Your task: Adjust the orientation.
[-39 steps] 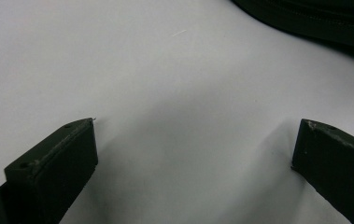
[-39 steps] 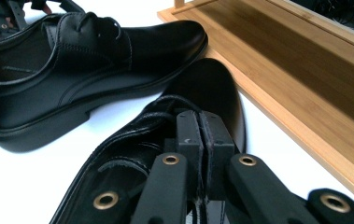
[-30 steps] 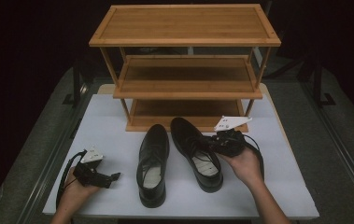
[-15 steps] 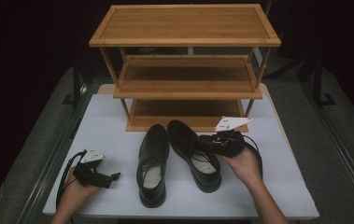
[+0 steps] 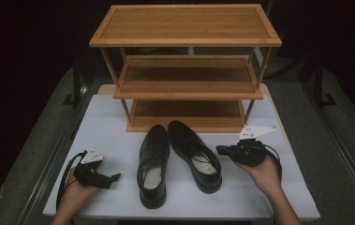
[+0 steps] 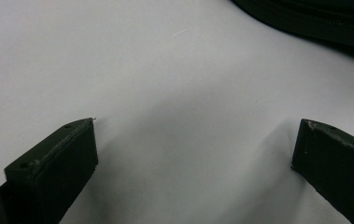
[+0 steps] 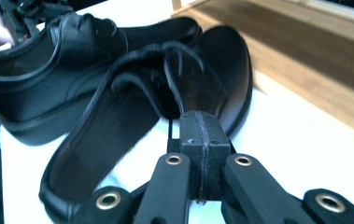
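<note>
Right gripper at right of frame, jaws clenched beside right shoe; left gripper at lower left, jaws released above counter.

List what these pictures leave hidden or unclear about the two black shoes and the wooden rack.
- High view: back of the rack's bottom shelf, shaded by the shelves above.
- Left gripper view: the left shoe, cut off by the top edge.
- Right gripper view: the right shoe's laces are blurred; the shut right tongs cover part of its side.

High view overhead facing forward, gripper views close, sharing shoes
</note>
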Motion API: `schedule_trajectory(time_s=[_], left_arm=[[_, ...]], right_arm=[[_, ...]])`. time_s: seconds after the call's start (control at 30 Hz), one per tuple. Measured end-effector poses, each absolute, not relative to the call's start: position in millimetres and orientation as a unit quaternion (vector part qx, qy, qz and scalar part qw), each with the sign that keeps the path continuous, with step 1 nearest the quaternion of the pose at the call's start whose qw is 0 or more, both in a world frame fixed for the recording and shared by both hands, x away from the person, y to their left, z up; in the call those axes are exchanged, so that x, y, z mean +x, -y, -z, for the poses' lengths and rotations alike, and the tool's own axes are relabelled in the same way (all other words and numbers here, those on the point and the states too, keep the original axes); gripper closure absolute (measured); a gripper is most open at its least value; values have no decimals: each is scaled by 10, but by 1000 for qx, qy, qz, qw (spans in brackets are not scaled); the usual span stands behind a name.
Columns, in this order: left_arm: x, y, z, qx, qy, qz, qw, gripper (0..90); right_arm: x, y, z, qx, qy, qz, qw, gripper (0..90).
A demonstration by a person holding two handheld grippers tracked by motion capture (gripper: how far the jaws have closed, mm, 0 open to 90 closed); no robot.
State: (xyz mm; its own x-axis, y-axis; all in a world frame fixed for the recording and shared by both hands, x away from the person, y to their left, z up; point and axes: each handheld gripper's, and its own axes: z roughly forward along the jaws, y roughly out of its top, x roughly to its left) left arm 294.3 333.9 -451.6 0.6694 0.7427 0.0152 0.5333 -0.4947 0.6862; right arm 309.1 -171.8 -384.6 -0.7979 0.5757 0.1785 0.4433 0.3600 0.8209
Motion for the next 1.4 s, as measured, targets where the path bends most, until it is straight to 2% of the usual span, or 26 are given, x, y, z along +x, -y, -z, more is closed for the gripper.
schedule_trajectory(time_s=[0.3, 0.93, 1.17, 1.4], left_arm=[[2943, -3340, 4516, 850, -376, -156, 335, 0], [2946, -3342, 4514, 851, -375, -155, 334, 0], [2946, -3341, 4514, 851, -375, -155, 334, 0], [2946, -3342, 4514, 851, -375, -155, 334, 0]], right_arm=[[3130, 1827, 4078, 298, -827, -474, 48, 896], [3080, 1691, 4143, 276, -834, -477, 10, 897], [3002, 1510, 4157, 240, -845, -477, -23, 897], [2943, 1332, 4153, 216, -855, -471, -33, 897]])
